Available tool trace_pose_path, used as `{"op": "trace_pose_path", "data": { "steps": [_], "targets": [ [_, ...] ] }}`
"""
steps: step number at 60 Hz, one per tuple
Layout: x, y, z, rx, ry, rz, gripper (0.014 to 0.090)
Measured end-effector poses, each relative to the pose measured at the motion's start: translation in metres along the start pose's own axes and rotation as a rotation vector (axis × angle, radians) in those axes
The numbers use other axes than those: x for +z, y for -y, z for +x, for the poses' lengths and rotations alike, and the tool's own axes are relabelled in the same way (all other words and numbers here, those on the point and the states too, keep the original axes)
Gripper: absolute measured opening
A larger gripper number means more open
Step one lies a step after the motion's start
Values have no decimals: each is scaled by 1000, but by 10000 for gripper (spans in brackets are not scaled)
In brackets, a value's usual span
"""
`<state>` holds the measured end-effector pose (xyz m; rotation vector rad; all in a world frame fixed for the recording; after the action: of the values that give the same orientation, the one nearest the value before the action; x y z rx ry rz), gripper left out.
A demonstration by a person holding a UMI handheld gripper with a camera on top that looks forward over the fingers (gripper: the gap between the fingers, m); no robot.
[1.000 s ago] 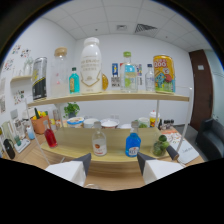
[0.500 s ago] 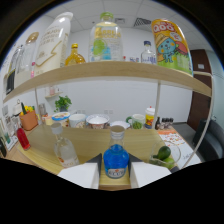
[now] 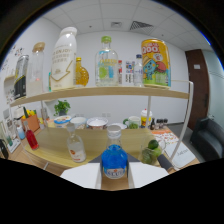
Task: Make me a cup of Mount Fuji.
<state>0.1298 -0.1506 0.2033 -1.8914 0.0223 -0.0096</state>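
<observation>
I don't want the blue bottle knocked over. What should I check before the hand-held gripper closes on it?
1. Blue bottle upright with white cap on: ok.
2. Bottle between the fingers of the hand-held gripper: ok.
3. Fingers open, gaps at both sides: ok.
4. Small clear bottle apart from the blue one: ok.
5. Green fruit clear of the other finger: cannot tell.
6. Bottle's base seated on the shelf: cannot tell, hidden.

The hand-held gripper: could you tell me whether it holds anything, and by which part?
Nothing is held. The blue bottle stands between the hand-held gripper fingers, unclamped on the counter.
</observation>
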Motion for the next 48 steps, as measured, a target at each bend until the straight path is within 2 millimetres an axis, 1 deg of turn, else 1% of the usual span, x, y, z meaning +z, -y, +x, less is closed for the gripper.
{"op": "trace_pose_path", "data": {
  "steps": [5, 12, 18, 24, 29, 36, 39, 44, 48],
  "targets": [
    [-19, -16, -4, 12, -7, -13, 356],
    [-37, -58, -10, 12, -22, -58, 355],
    [-43, -91, -9, -52, -56, -99, 354],
    [-41, -111, -5, -206, -98, -127, 353],
    [-39, -115, 1, -420, -140, -133, 355],
    [-33, -104, 6, -728, -179, -106, 354],
    [-34, -97, 4, -855, -186, -89, 353],
    [-27, -88, 2, -1094, -194, -62, 353],
    [-27, -85, 0, -1281, -201, -63, 353]
  ]
}}
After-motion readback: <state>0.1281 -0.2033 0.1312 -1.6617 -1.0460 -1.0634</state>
